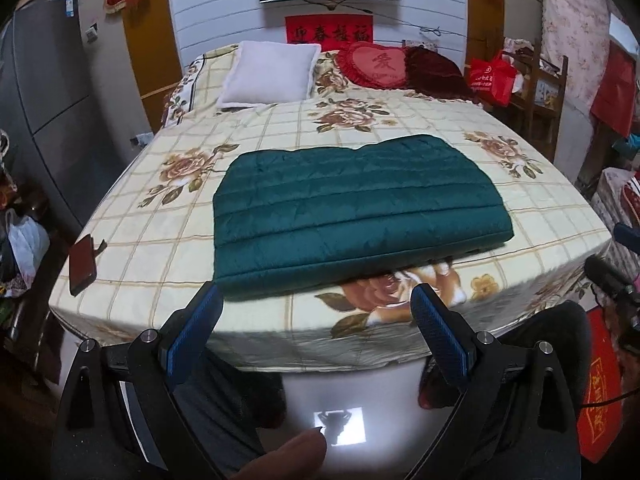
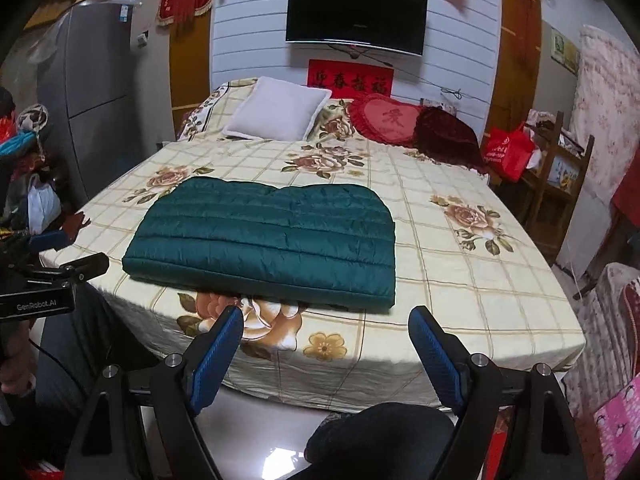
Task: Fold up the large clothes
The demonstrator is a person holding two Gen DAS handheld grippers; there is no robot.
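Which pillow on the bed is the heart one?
Find the big bed under the wall TV. Three cushions sit along its head; the heart pillow is the middle one, between the white pillow and dark maroon cushion. Only it is red, frilled and heart-shaped.

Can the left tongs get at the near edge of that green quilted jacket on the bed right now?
Probably yes. The left tongs are open and empty, pointed at the green quilted jacket, whose near edge lies just ahead on the bed. Nothing sits between them.
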